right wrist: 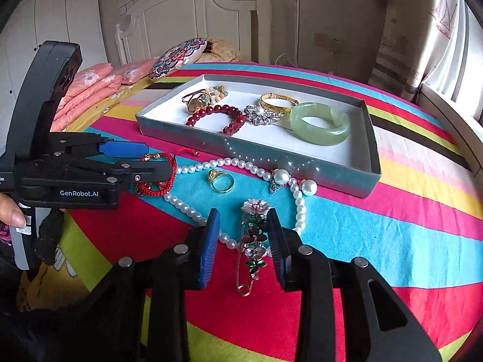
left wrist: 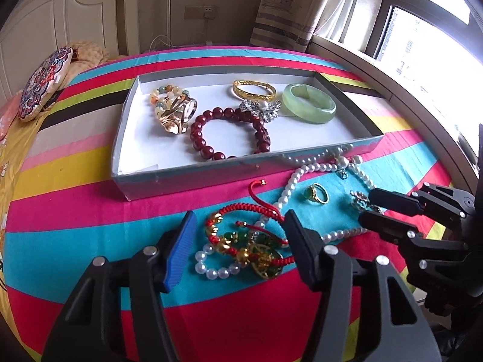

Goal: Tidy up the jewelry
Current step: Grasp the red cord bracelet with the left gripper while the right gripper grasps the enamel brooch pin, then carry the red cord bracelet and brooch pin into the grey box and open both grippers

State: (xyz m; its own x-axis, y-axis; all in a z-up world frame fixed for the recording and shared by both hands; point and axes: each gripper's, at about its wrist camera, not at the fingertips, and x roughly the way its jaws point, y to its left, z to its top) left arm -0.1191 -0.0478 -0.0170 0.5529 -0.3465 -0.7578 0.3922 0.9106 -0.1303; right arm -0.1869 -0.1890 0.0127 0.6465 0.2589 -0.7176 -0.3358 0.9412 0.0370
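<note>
A red cord bracelet [left wrist: 250,241] with gold and green beads lies on the striped bedspread between the fingers of my left gripper [left wrist: 238,238], which is open; its pads stand clear of the bracelet. A flower brooch on a long pin [right wrist: 255,211] lies between the fingers of my right gripper [right wrist: 243,238], which stands narrowly open around it. A pearl necklace [right wrist: 193,211] snakes under both, with a gold ring [right wrist: 220,179] beside it. The grey tray [left wrist: 193,175] holds a green bangle [left wrist: 309,102], a gold bangle [left wrist: 253,89], a dark red bead bracelet [left wrist: 231,134] and other pieces.
A patterned round cushion [left wrist: 45,84] and folded pink bedding [right wrist: 90,87] lie toward the white headboard. A window sill [left wrist: 392,84] runs along the bed's right side. A person's hand [right wrist: 12,214] holds the left gripper's handle.
</note>
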